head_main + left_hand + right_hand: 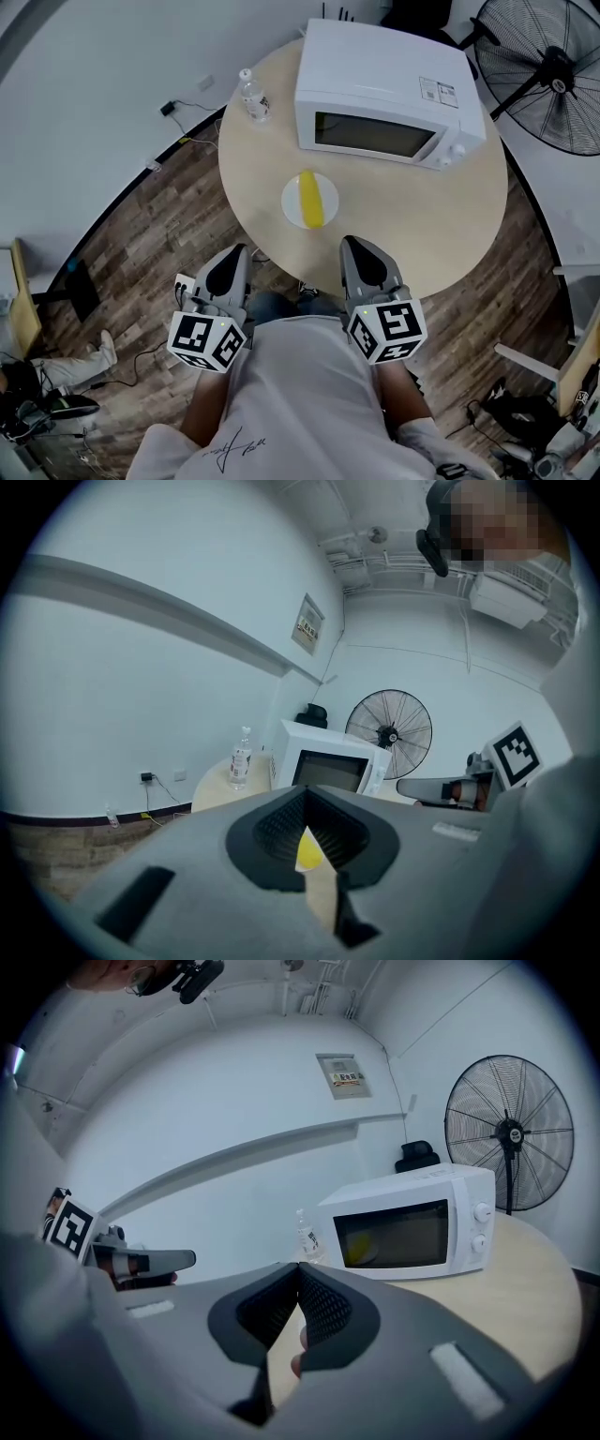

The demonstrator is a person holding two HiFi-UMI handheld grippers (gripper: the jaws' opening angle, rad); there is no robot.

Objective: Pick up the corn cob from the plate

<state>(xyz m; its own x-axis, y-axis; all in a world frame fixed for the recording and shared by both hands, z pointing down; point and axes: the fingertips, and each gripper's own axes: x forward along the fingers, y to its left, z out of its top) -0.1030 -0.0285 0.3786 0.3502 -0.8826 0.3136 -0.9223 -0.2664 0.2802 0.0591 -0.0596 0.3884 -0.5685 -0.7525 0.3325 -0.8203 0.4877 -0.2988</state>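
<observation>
Open bench (262, 159) between near edge and plate (292, 208). Corn (311, 199) on plate lies ahead of left gripper (236, 251) and right gripper (349, 242), apart from both; all fingers clenched, empty.

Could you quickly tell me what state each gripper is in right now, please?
Left gripper: closed, holding nothing.
Right gripper: closed, holding nothing.
The corn cob lies untouched on the plate.
</observation>
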